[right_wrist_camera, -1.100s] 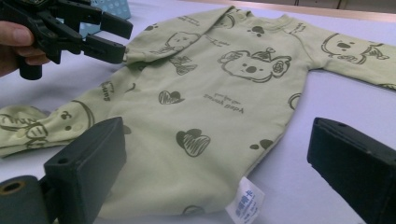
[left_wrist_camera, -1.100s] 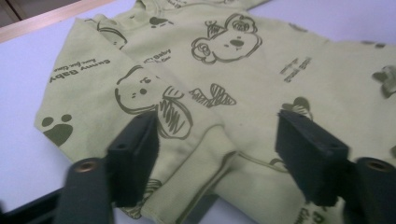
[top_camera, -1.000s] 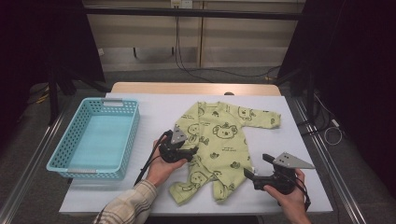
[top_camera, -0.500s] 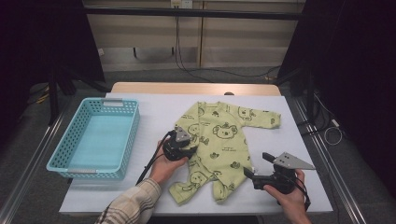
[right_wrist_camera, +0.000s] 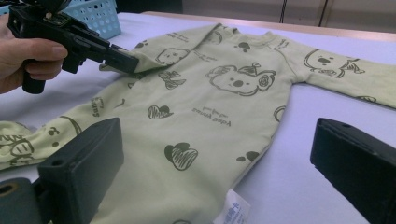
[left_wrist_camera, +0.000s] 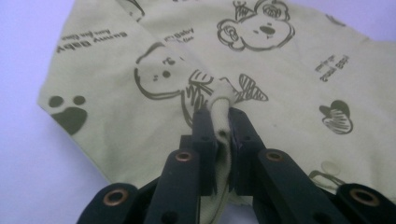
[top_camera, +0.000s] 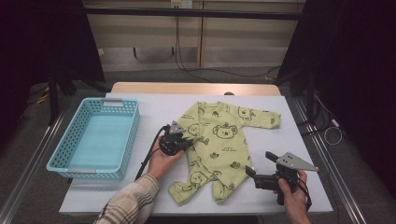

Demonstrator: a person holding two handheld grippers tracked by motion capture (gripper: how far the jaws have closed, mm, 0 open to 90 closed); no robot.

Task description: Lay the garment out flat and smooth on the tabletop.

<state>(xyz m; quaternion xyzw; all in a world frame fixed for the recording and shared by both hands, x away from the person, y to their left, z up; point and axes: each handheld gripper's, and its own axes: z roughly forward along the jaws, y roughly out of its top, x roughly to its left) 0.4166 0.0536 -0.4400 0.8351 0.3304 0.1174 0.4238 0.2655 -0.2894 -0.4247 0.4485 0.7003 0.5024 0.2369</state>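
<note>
One fold of green baby romper (left_wrist_camera: 219, 100) now pinched: left gripper (left_wrist_camera: 218, 122) fingers just closed on it. Right gripper (right_wrist_camera: 215, 154) fingers spread, empty. Lift likely next.

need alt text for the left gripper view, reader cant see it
The left gripper, its two black jaws rising from the bottom, has just been closing and now pinches a raised fold of a pale green baby romper printed with dark koala faces, hearts and paw prints. The romper lies on a white table.
</note>
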